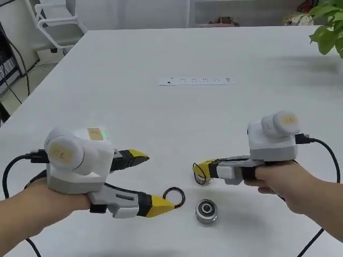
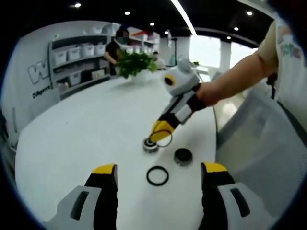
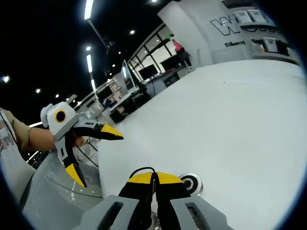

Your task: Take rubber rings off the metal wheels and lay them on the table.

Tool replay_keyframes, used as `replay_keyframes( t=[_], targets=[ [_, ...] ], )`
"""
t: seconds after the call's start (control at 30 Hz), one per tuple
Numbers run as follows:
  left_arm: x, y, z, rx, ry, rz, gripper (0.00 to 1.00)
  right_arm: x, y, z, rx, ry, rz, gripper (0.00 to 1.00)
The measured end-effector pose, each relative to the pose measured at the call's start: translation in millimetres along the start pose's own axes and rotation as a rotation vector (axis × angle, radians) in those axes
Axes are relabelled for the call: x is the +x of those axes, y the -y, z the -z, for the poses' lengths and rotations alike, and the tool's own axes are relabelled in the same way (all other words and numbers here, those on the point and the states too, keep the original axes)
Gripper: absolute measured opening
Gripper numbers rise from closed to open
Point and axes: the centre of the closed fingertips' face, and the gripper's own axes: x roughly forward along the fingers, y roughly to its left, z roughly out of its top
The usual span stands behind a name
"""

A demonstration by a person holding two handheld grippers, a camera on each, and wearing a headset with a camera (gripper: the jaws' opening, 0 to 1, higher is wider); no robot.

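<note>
The left gripper [image 1: 150,179] hovers low over the white worktop [image 1: 161,118] with its yellow-tipped fingers [image 2: 104,170] spread wide apart and nothing between them. A loose black rubber ring [image 1: 174,189] lies flat on the worktop just beyond those fingers; in the left gripper view the same ring [image 2: 148,176] sits in line with the gap between them, apart from both.

The right gripper [image 1: 201,167] comes in from the other side with its fingers [image 3: 154,178] pressed together, pinching a second black ring [image 1: 195,172]. This held ring [image 2: 169,141] hangs as a loop from the yellow tips, right at a small metal wheel [image 1: 203,179] that rests on the worktop directly under them. In the right gripper view, a thin black arc of it [image 3: 144,168] curves over the closed tips.

Another wheel [image 1: 207,210] stands nearer the person, close to the loose ring but not touching it; from the left gripper view this wheel [image 2: 183,156] looks dark around its rim.

Farther back, a white power strip [image 1: 195,81] lies on the worktop, and green plant [image 1: 327,27] leaves show at the far right corner.
</note>
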Motion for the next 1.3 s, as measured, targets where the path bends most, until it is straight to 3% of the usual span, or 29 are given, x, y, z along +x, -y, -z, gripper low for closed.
replay_keyframes(
  t=[0.87, 1.3],
  targets=[
    [-20.0, -4.7, 7.3, -0.022, -0.002, -0.041, 0.72, 33.0, 0.6, 27.3, -0.168, -0.2, 0.016, 0.0],
    [-20.6, -8.1, 8.8, -0.035, -0.002, -0.047, 0.72, 40.1, 2.0, 33.1, -0.227, -0.255, 0.027, 0.0]
  ],
)
